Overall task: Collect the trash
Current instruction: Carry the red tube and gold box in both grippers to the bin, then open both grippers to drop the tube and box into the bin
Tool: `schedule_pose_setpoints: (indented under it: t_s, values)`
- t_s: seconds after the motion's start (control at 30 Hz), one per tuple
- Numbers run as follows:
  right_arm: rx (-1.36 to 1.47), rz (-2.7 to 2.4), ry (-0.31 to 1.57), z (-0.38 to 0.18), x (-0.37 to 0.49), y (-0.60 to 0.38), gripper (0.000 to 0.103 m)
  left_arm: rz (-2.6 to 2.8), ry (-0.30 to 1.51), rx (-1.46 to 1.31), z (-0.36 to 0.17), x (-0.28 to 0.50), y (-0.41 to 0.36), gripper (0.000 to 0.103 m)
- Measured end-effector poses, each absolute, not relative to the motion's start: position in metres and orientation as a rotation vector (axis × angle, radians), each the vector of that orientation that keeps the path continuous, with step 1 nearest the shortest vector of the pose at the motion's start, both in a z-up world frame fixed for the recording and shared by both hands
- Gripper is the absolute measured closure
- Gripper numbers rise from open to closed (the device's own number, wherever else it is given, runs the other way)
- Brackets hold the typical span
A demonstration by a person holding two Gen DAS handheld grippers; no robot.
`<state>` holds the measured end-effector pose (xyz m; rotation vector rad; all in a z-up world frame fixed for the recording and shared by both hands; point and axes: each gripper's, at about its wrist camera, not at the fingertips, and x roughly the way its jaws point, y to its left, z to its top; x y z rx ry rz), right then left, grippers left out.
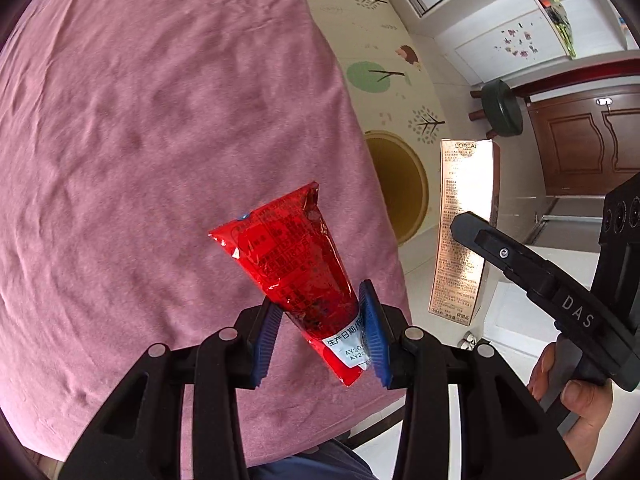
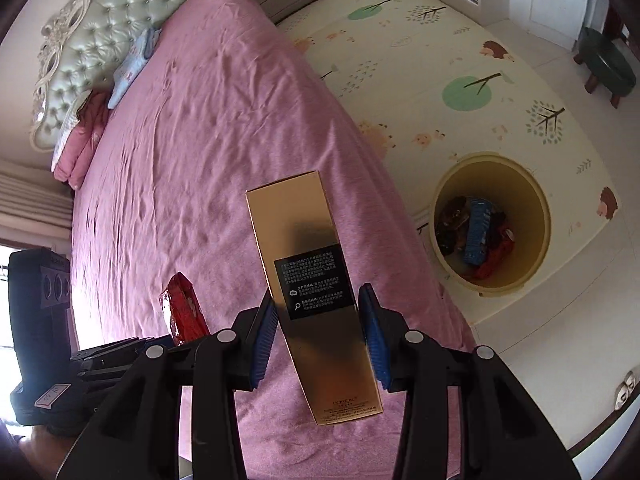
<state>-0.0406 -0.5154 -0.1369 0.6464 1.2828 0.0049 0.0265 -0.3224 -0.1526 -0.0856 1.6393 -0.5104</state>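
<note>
While the left gripper point(image 1: 322, 334) clamps a red wrapper point(image 1: 288, 256), the right gripper point(image 2: 322, 334) grasps a gold carton point(image 2: 312, 292) above the pink bed point(image 2: 192, 128).

One red wrapper point(image 1: 294, 256), clamped between the left gripper's point(image 1: 322, 338) pads. One gold carton point(image 2: 316, 292), clamped in the right gripper point(image 2: 320, 338). One yellow bin point(image 2: 494, 224) ahead-right of it, one green stool point(image 2: 608, 64) farther off.

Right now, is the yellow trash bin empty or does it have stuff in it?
Partly filled: the yellow bin already holds a blue box and red wrappers.
</note>
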Motion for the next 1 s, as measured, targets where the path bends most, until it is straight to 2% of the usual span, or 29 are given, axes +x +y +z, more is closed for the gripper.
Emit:
schedule_pose_setpoints:
  t_s: [0.27,0.73,0.77,0.8,0.83,0.87,1.0]
  values:
    - [0.755,-0.153,1.229,-0.153,-0.071,-0.589,0.063,-0.713,1.653,-0.006,-0.161,0.031,-0.413,0.063]
    - [0.766,-0.322,1.207,-0.171,-0.081,-0.680,0.062,-0.972,1.615,0.178,-0.177,0.041,-0.533,0.062]
    - [0.758,-0.346,1.218,-0.171,-0.081,-0.685,0.062,-0.988,1.619,0.182,-0.178,0.042,-0.540,0.056]
    - [0.745,-0.369,1.219,-0.169,-0.082,-0.689,0.059,-0.987,1.617,0.189,-0.178,0.043,-0.545,0.027]
    - [0.737,-0.379,1.213,-0.167,-0.083,-0.694,0.055,-0.979,1.607,0.192,-0.178,0.043,-0.549,0.013]
    - [0.736,-0.385,1.202,-0.165,-0.084,-0.698,0.053,-0.978,1.589,0.183,-0.177,0.045,-0.551,0.008]
    - [0.756,-0.396,1.179,-0.158,-0.089,-0.706,0.053,-0.978,1.586,0.218,-0.179,0.045,-0.559,0.008]
